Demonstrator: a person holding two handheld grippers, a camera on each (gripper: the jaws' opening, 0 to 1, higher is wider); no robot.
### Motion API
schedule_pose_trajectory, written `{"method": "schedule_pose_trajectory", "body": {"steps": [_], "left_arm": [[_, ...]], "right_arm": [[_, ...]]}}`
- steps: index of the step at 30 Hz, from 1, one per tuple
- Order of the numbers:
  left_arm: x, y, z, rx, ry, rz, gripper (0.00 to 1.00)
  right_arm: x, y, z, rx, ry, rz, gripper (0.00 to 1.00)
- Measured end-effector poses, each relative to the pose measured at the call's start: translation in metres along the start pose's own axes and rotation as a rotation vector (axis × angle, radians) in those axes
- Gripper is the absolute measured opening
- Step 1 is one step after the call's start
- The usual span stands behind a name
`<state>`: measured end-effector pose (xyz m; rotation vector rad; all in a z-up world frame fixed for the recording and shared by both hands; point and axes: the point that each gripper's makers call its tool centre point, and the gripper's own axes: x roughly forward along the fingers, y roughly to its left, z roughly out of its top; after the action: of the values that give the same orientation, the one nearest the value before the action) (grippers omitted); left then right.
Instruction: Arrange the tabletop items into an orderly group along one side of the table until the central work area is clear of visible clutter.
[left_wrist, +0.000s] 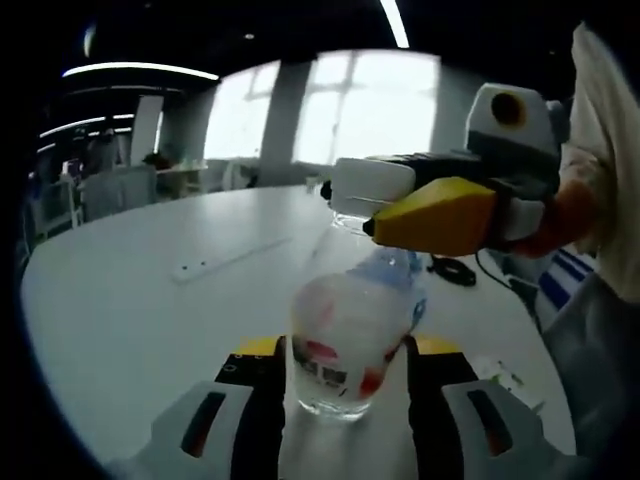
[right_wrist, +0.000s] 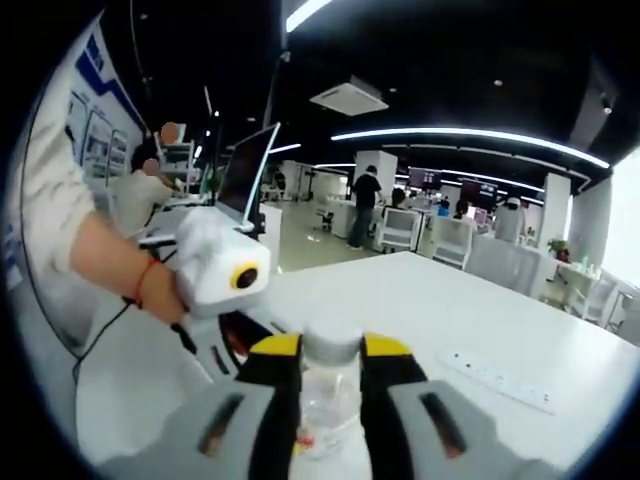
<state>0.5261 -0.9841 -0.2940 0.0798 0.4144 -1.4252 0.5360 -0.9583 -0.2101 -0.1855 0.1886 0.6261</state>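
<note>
A clear plastic bottle (left_wrist: 350, 335) with a red and blue label lies along my left gripper (left_wrist: 345, 352), base toward the camera. The left jaws are shut on its body, holding it above the white table (left_wrist: 140, 300). My right gripper (left_wrist: 420, 212) comes in from the right and closes its yellow-tipped jaws on the bottle's top end. In the right gripper view, the bottle's pale cap and neck (right_wrist: 330, 360) sit pinched in my right gripper (right_wrist: 330, 350). The left gripper's white housing (right_wrist: 215, 260) shows at the left, held by a hand with an orange wristband.
A white power strip (left_wrist: 215, 262) (right_wrist: 500, 380) lies on the table. A black cable (left_wrist: 455, 270) coils near the far right edge. A monitor (right_wrist: 250, 175), chairs and people stand beyond the table (right_wrist: 420, 300). A person's sleeve (left_wrist: 605, 150) is close on the right.
</note>
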Motion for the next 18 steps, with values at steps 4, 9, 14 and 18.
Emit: {"method": "schedule_pose_trajectory", "body": {"steps": [4, 9, 14, 18], "left_arm": [[0.000, -0.001, -0.001, -0.016, 0.001, 0.003, 0.47], [-0.002, -0.003, -0.001, -0.046, 0.002, 0.011, 0.63], [-0.007, -0.002, -0.005, -0.070, 0.019, 0.027, 0.75], [-0.013, -0.005, -0.003, -0.079, 0.002, 0.033, 0.79]], "right_arm": [[-0.001, 0.000, 0.000, -0.001, 0.000, -0.002, 0.18], [-0.002, 0.002, -0.001, -0.011, 0.004, 0.004, 0.18], [-0.003, 0.002, -0.001, -0.014, 0.006, 0.001, 0.18], [-0.004, 0.004, -0.001, -0.025, 0.009, 0.000, 0.19]]}}
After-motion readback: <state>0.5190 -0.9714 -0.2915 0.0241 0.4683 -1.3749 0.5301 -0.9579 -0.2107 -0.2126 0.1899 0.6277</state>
